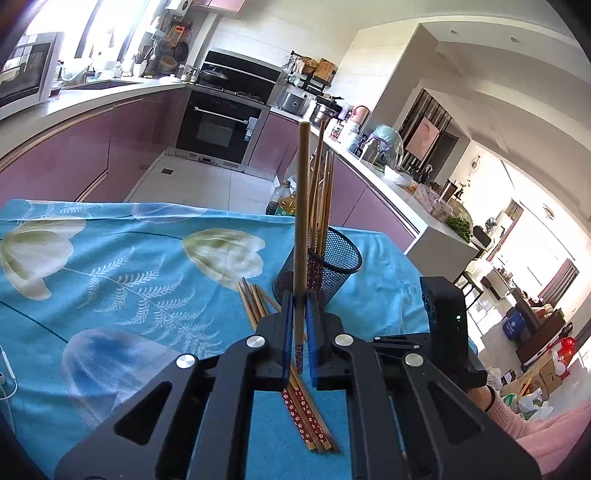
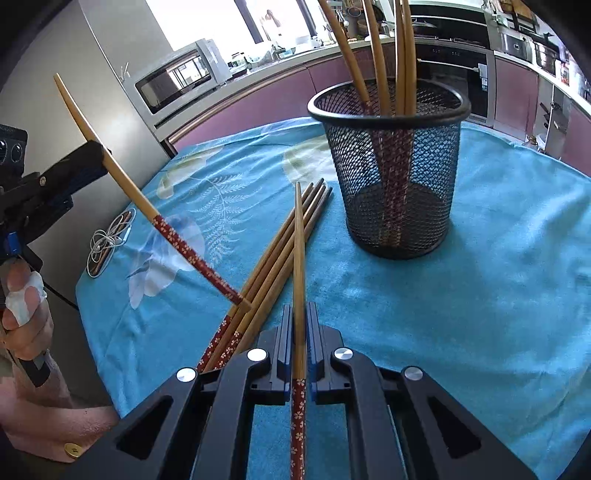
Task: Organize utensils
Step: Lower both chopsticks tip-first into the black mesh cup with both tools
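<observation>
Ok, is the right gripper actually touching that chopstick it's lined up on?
Touching. The right wrist view shows the right gripper shut on the chopstick, both pads pressed against its shaft with no gap.

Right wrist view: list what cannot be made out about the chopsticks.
- Chopsticks in the mesh holder: tips cut off by the top edge.
- Loose chopsticks on the cloth: patterned ends hidden under the right gripper.
- Right gripper's chopstick: lower end cut off by the bottom edge.

Bright daylight floods in through the windows [image 1: 92, 33] behind the microwave [image 2: 177, 74], blown out white; edges bend, corners darken.
</observation>
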Demonstrator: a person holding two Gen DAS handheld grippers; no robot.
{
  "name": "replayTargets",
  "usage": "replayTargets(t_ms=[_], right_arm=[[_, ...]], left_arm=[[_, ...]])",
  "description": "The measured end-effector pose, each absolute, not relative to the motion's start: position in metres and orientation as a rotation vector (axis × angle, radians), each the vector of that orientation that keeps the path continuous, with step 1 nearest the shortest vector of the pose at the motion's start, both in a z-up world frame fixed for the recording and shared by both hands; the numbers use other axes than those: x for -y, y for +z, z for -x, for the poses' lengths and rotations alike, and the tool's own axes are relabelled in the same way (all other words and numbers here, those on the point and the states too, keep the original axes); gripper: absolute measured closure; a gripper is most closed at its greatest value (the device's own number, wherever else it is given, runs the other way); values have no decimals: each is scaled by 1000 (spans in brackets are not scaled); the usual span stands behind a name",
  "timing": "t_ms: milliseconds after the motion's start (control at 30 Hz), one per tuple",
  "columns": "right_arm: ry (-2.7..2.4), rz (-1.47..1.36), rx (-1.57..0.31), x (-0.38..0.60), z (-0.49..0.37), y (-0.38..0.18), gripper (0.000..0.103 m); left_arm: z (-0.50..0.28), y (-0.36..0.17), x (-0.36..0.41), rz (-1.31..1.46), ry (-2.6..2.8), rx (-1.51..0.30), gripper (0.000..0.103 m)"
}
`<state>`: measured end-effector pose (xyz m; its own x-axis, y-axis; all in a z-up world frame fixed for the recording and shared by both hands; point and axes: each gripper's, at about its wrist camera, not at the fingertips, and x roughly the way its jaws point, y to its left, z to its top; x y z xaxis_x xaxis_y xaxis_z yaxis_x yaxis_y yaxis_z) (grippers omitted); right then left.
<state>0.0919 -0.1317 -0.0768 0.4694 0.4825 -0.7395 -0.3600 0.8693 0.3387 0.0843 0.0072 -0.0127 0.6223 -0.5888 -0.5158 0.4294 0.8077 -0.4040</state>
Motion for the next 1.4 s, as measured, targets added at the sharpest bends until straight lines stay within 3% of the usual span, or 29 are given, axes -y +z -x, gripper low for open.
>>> replayTargets(t_ms=[700,1033,1400], right_arm=[[508,-256,-517,186,-94,32,97],[455,-307,-343,197,-141,38,97],[351,-260,-332,187,-180,8,97]], left_arm=[[-103,40,21,226,-676,-586,96],[-139,70,46,183,-649,-530,96],[-177,48,75,96,-612,-605,96]])
